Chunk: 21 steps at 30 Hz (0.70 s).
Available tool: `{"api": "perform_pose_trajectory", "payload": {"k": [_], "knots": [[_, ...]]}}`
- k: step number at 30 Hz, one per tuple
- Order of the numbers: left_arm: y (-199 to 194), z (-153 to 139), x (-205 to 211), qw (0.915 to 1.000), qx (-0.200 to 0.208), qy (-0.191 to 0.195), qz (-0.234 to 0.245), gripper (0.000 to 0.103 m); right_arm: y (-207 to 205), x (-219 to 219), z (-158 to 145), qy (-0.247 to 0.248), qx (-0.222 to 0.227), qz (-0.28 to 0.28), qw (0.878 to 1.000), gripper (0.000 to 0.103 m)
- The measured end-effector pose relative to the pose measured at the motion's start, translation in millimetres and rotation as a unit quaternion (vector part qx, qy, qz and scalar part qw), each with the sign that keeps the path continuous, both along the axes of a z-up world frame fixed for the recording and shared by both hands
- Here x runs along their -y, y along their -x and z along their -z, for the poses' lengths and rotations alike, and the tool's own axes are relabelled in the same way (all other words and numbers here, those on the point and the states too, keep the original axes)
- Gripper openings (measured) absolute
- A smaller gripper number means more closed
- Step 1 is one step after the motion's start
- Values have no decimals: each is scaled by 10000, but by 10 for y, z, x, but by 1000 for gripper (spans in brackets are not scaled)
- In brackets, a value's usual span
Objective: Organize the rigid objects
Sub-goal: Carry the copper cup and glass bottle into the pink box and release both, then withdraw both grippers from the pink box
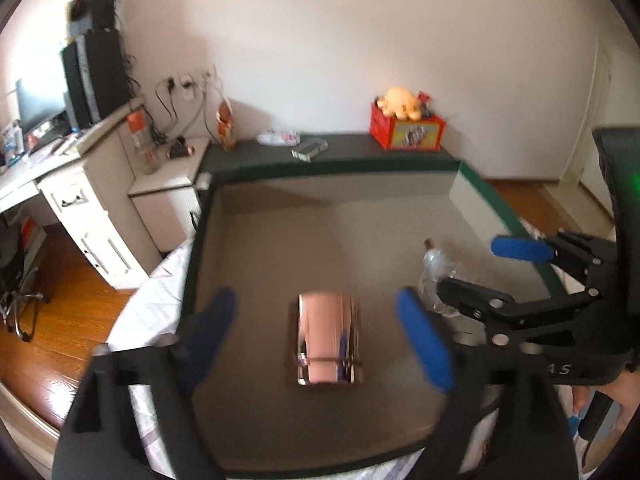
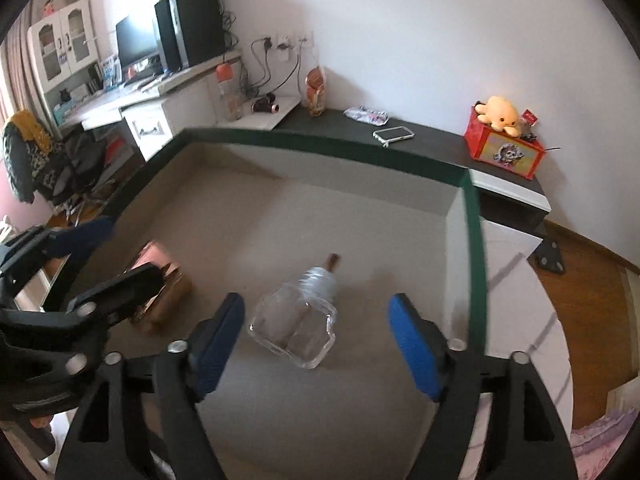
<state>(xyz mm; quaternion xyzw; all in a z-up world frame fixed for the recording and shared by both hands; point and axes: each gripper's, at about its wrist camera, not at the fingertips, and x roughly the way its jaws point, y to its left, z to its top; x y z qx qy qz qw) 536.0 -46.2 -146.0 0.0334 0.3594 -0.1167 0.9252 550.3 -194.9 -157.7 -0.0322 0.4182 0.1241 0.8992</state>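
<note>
Closest in, the left gripper (image 1: pixel 316 344) has its blue pads spread wide, clear of the shiny pink metal case (image 1: pixel 325 344) lying flat between them on the box (image 2: pixel 474 216) floor. Over at three o'clock, the right gripper (image 2: pixel 316 344) also stands apart around the clear glass bottle (image 2: pixel 298 318), lying on its side, neck towards twelve o'clock, no contact. Looks like both items sit placed inside the box; next move, I'd judge, is lifting both claws straight out without nudging either. The case is motion-blurred, and the bottle's stopper is hard to make out.
</note>
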Motion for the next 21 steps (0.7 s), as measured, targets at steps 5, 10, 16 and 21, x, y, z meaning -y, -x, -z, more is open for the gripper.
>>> {"api": "perform_pose_trajectory", "payload": {"k": [5, 10, 16, 21], "knots": [[371, -282, -175, 9989, 370, 183, -229, 103, 290, 42, -250, -167, 305, -36, 9994, 80], [946, -562, -314, 9952, 853, 204, -441, 103, 730, 60, -565, -352, 800, -51, 9962, 83], [1651, -798, -394, 9903, 1281, 315, -425, 103, 1479, 41, -918, -425, 1491, 27, 9879, 88], [2127, -898, -403, 9864, 1530, 274, -544, 103, 2022, 62, -999, -382, 1926, 187, 9804, 103]]}}
